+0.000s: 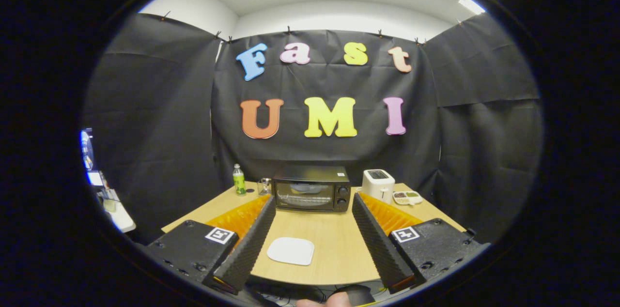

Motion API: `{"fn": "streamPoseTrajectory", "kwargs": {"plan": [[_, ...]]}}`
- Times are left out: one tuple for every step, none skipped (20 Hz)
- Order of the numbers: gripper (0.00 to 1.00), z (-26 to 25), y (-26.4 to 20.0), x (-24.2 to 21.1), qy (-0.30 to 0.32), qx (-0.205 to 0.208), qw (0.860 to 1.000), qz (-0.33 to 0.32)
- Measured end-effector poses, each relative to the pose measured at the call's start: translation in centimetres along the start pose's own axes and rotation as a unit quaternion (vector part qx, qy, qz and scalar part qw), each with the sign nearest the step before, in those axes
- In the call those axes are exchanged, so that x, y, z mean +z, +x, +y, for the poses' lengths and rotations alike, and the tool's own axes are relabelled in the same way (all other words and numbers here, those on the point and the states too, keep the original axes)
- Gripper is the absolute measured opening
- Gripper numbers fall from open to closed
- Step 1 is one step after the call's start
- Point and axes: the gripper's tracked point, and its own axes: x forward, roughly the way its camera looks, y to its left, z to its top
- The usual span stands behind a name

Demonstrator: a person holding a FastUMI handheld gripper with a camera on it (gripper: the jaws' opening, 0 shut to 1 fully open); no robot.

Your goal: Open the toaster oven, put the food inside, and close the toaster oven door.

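Looking along the tongs [314, 203] in the gripper view, both fingers stand wide apart with nothing between them, released and held above the near part of the tabletop [334, 249]. The toaster oven [312, 189] sits beyond the fingertips at the far side of the tabletop, its glass door up and shut. A white plate [290, 251] lies between the fingers, nearer than the oven, and it looks bare; something pale shows dimly behind the oven glass, too blurred to name. A shut door and a bare plate fit two stages alike: food not brought yet, or food already inside with the door closed again. Any work on the door would go best with a level approach to its top edge, fingers squared to the handle so the door swings down evenly.

Left of the oven stand a green bottle [239, 179] and a small glass [264, 186]; right of it, a white toaster [378, 185] and a divided dish [407, 197].

No brand or label can be read at this distance. Square black-and-white markers sit on the tongs' body.
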Motion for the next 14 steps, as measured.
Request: {"fn": "streamPoseTrajectory", "kwargs": {"plan": [[1.00,-0.05,-0.20,0.02,-0.003,-0.003,1.000,-0.002],[1.00,0.04,-0.29,0.22,-0.005,-0.004,1.000,-0.004],[1.00,0.09,-0.34,0.29,-0.008,-0.007,1.000,-0.005],[1.00,0.09,-0.51,0.45,-0.011,-0.009,1.000,-0.008],[1.00,0.06,-0.52,0.48,-0.015,-0.010,1.000,-0.009],[1.00,0.15,-0.63,0.37,-0.015,-0.009,1.000,-0.008],[1.00,0.29,-0.66,0.20,-0.015,-0.008,1.000,-0.007],[1.00,0.39,-0.67,-0.02,-0.016,-0.008,1.000,-0.005],[1.00,0.30,-0.67,-0.27,-0.016,-0.009,1.000,-0.001],[1.00,0.30,-0.67,-0.33,-0.017,-0.009,1.000,0.002],[1.00,0.31,-0.73,-0.36,-0.017,-0.010,1.000,0.002],[1.00,0.31,-0.76,-0.27,-0.017,-0.011,1.000,0.002],[1.00,0.39,-0.86,-0.25,-0.018,-0.011,1.000,0.001],[1.00,0.39,-0.91,-0.21,-0.021,-0.014,1.000,0.002]]}}
